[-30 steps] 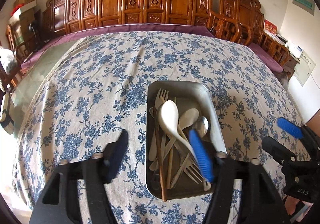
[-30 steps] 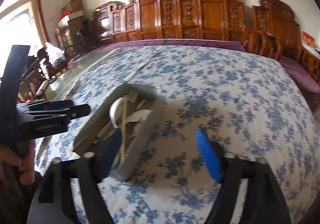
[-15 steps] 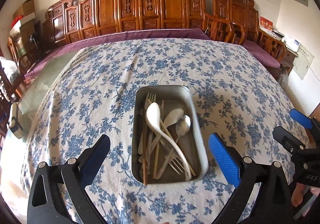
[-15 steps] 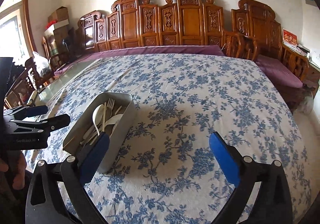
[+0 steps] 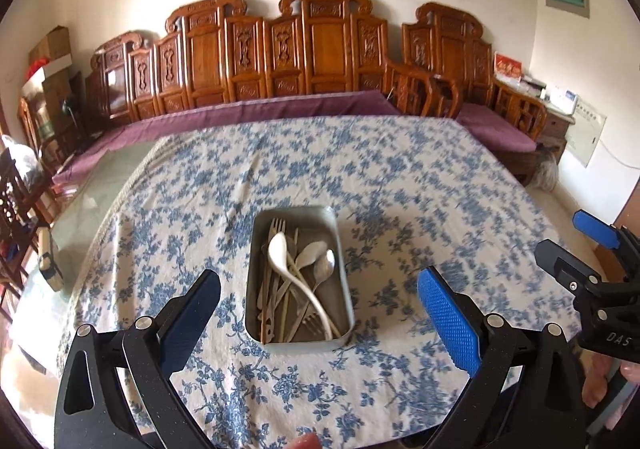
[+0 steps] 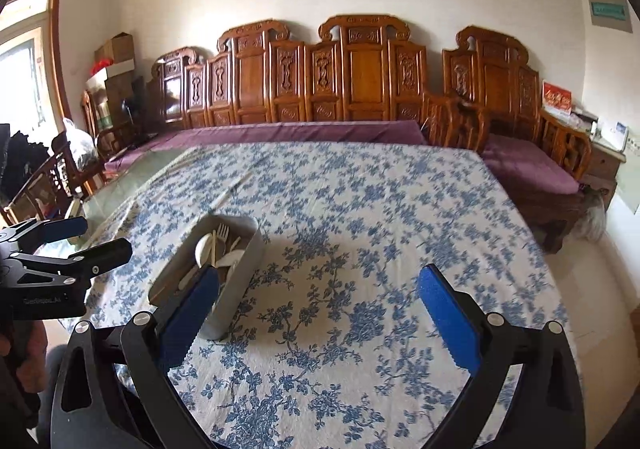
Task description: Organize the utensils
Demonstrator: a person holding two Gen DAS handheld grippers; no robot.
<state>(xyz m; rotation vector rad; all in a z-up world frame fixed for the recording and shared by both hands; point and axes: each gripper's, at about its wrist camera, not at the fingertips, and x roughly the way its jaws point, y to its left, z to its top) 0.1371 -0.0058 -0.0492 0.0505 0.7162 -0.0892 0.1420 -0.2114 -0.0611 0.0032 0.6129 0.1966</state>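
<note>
Left tongs (image 5: 318,313): I am holding them above the near table edge, fingers spread wide apart and gripping nothing.

Right tongs (image 6: 318,313): I am holding these wide apart too, empty, over bare cloth.

Tray (image 5: 344,273): it is lying straight ahead of my left tongs, centred between the two fingers and a little beyond their tips; from my right tongs it is lying ahead and off to the left, partly behind the left finger.

Long axis: the tray is running away from me, in line with my left tongs' pointing direction; most of the handles are lying roughly along that axis, several crossing at slight angles.

Nearer hand: I am judging the left as the better placed, since it is already lined up on the tray.

Count: I am seeing one tray, one white ladle-shaped spoon (image 5: 280,253) on top of the pile, one pale spoon (image 5: 312,251), one metal spoon (image 5: 326,267), at least two forks (image 5: 277,227) and some thin wooden sticks, likely chopsticks; the tangle is hiding the exact totals.

Tablecloth (image 5: 400,185): blue-flowered, with everything I can see gathered in the tray.
</note>
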